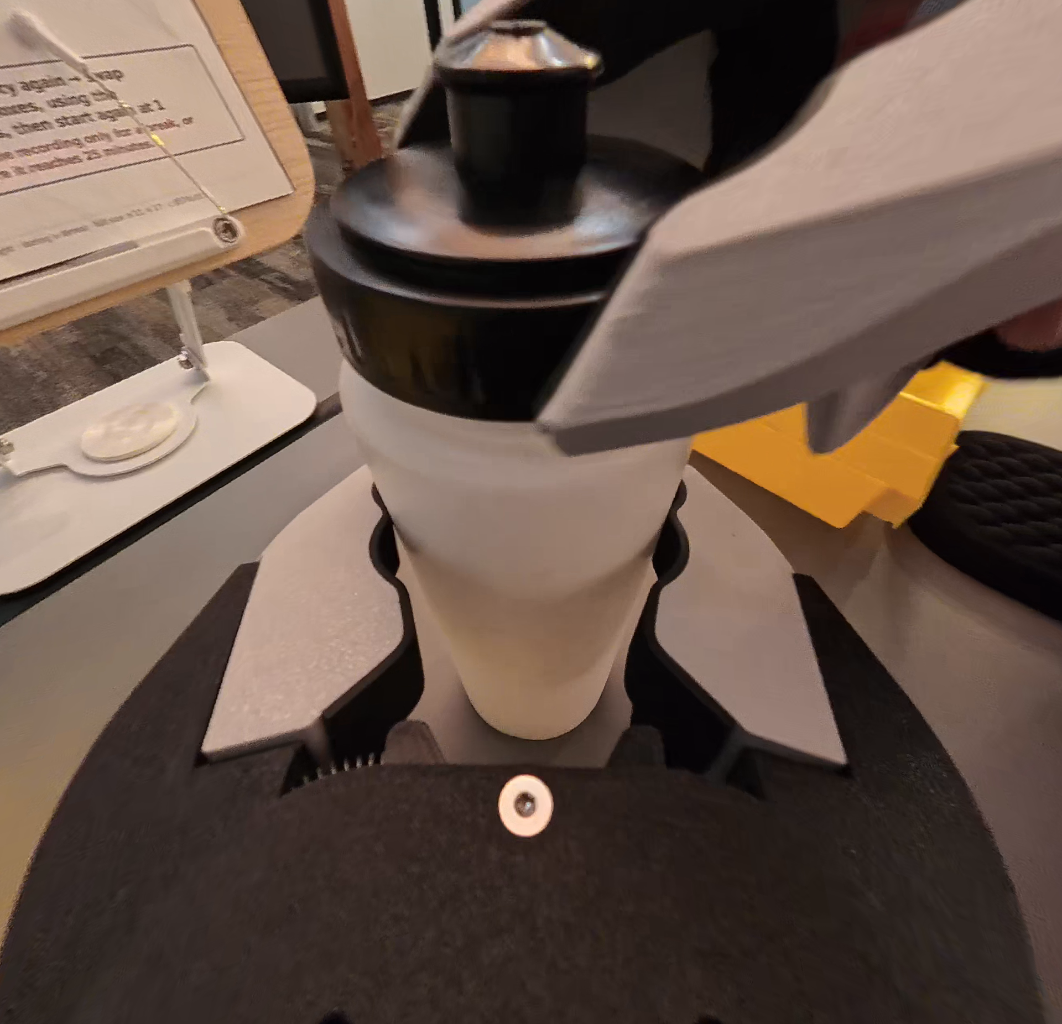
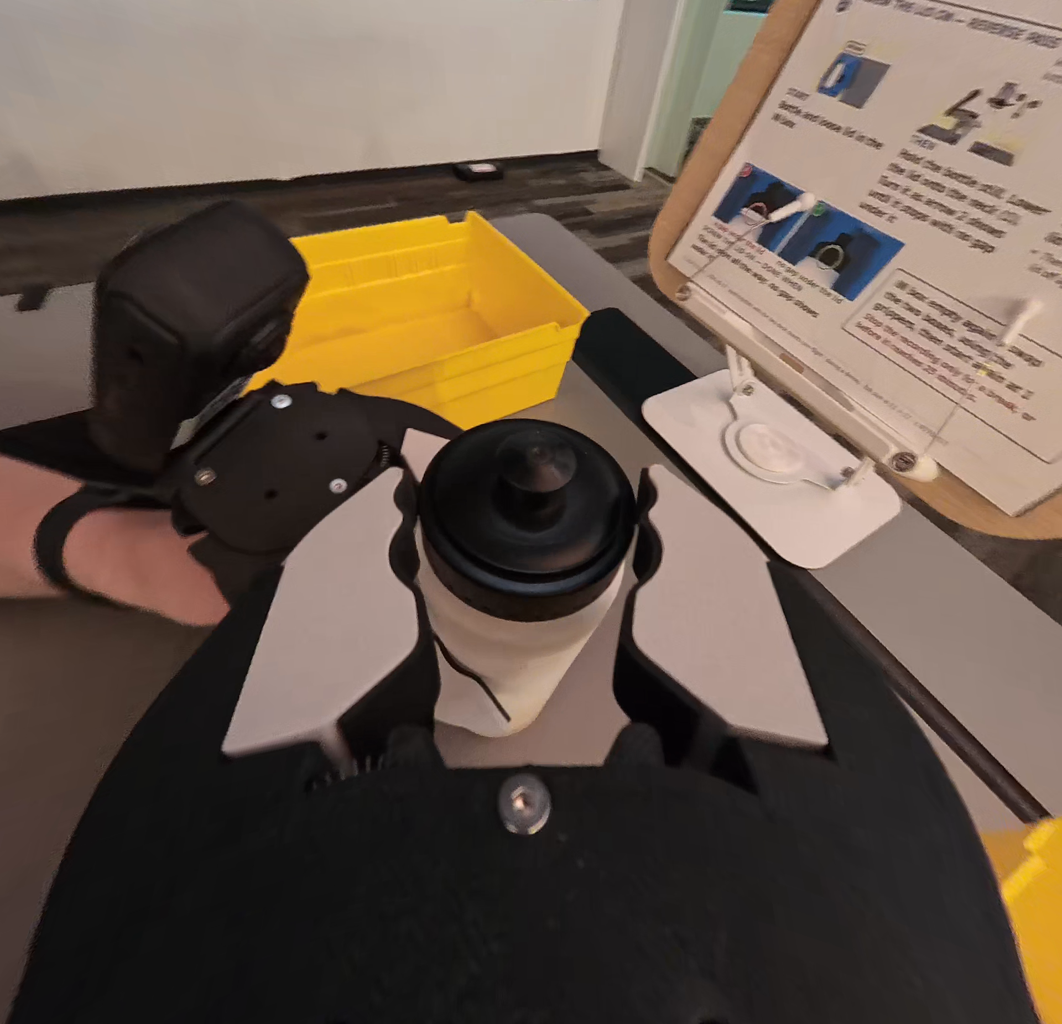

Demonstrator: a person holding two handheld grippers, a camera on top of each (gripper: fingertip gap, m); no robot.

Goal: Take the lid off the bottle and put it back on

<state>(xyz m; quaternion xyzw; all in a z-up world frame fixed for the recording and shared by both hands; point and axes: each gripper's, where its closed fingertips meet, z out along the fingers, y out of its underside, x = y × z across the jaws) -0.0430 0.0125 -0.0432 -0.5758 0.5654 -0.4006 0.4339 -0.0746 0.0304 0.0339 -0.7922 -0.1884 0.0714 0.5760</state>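
Two hand-held grippers work here: my left hand-held gripper (image 1: 528, 542) clamps the white bottle (image 1: 520, 565), my right hand-held gripper (image 2: 526, 542) pinches its black lid (image 2: 526, 517), next needing a twist.

Printed instruction sheet (image 2: 896, 203) with photos stands on a wooden easel (image 2: 707, 152)

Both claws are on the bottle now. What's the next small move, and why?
Probably twist the right claw to turn the lid. It brackets the black lid, which sits on the white bottle, while the left claw clamps the body. Whether it's loosening or tightening, I can't tell.
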